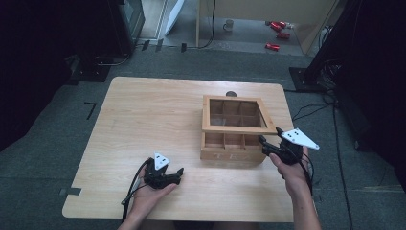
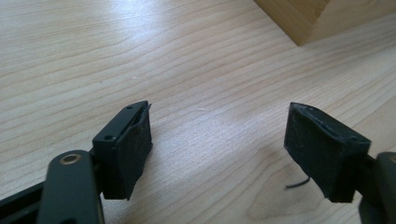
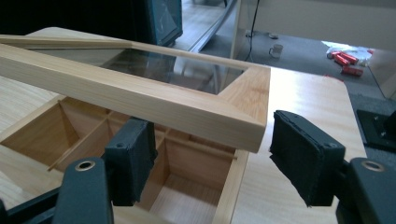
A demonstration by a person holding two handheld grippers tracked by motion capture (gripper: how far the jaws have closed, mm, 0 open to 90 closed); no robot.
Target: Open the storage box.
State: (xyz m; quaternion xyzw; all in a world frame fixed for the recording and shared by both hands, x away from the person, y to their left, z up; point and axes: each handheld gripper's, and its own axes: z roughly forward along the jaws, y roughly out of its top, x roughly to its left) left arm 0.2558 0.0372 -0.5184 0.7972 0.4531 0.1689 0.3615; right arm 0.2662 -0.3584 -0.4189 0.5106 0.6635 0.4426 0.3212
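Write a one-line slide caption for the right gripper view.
Right claw, jaws apart, straddles the corner of the wooden box's half-raised glass lid.

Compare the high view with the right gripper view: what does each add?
High view alone: the left tool, open above bare tabletop, and the whole light wooden table.

Right gripper view alone: the raised lid's front corner standing between the right tool's black pads, with a gap visible at the right pad.

Both: the compartmented wooden box with its glass-paned wooden lid half raised.
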